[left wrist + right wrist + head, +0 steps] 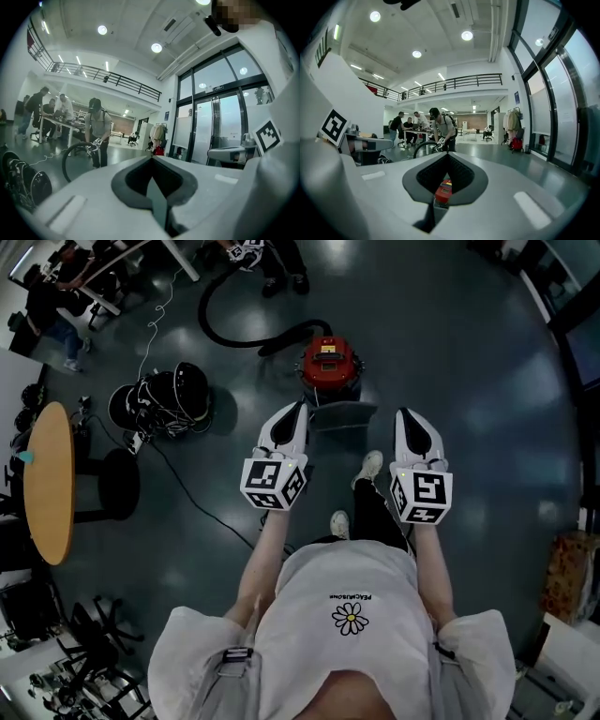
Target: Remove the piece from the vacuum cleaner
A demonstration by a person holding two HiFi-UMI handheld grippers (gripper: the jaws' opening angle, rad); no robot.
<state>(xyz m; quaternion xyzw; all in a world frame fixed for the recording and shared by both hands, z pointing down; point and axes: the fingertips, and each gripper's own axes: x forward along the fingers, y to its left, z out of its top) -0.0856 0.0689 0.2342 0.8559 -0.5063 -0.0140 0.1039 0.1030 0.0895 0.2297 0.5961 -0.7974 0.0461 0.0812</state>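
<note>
Evidently we held the left hand-held gripper and the right hand-held gripper clenched and empty, aimed at the vacuum cleaner on the floor ahead, probably since it stood beyond reach.

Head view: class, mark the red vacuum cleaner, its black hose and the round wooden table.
vacuum cleaner (330,360), head view, on its red lid.
hose (225,340), head view, on the low bend of its loop.
table (47,493), head view, on its bare wooden top.

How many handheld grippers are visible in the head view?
2. The left gripper is left of centre and the right gripper right of centre, both aimed toward the red vacuum cleaner. None appears hidden.
</note>
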